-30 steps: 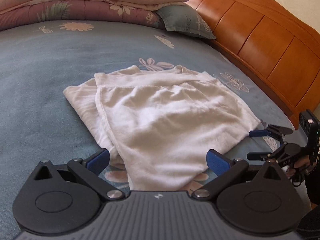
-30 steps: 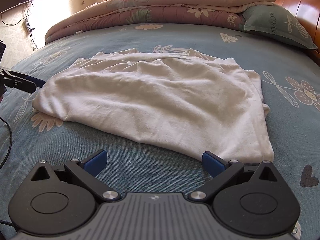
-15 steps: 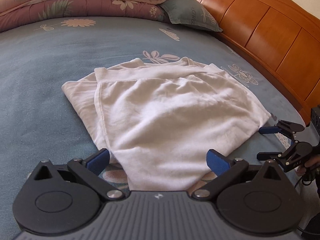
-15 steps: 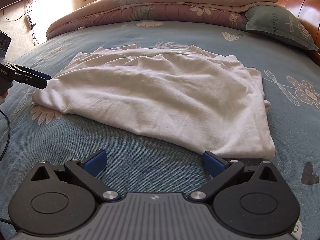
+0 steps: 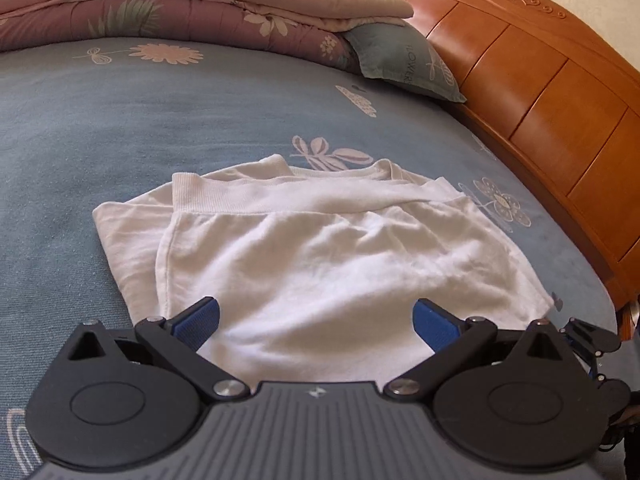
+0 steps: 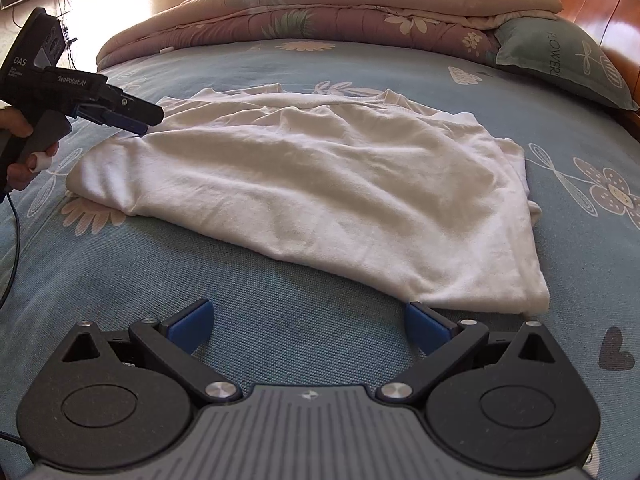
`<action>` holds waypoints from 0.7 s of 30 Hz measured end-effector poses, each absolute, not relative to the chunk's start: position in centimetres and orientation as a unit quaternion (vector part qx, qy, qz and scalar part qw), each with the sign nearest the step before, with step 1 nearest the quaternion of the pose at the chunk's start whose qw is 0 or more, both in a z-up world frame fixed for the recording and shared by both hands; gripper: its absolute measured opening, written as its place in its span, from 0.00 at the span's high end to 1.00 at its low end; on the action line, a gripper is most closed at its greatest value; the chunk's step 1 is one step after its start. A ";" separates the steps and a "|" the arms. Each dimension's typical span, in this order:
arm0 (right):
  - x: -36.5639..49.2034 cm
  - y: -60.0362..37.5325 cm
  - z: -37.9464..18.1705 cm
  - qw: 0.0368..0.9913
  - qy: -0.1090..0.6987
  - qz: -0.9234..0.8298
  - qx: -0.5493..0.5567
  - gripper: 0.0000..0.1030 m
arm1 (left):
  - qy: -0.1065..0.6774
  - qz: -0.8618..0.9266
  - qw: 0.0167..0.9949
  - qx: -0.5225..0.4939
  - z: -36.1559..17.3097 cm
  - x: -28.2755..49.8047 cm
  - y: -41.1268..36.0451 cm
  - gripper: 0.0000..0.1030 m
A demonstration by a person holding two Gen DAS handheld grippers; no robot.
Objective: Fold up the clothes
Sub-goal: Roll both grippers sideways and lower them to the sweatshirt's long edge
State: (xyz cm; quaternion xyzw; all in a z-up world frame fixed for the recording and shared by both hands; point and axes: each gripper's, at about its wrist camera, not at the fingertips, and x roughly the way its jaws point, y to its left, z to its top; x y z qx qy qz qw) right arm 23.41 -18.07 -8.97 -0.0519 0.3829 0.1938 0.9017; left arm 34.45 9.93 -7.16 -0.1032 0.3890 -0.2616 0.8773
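A: Shirt (image 6: pixel 320 184), white, part-folded: location?
B: Bed (image 6: pixel 300 344), centre. Left gripper (image 5: pixel 316 316) over its 6 o'clock edge, jaws wide, empty. Right gripper (image 6: pixel 308 320) likewise wide, empty, beside the hem.

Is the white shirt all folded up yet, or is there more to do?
Partly done. The white shirt already lies doubled over on the blue bedsheet, its ribbed hem laid across the top. Nothing is in hand: the left gripper and the right gripper are both open. It is still wide, so probably another fold is left.
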 end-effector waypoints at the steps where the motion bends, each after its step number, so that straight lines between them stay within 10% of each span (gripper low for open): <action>1: 23.4 -18.0 -9.0 0.903 0.381 0.193 -0.052 0.00 | 0.383 -0.272 0.876 -0.112 -6.7 34.5 9.9 0.01; 21: 23.2 -18.0 -9.1 0.905 0.377 0.190 -0.054 0.00 | 0.421 -0.242 0.873 -0.048 -8.3 30.9 7.5 0.01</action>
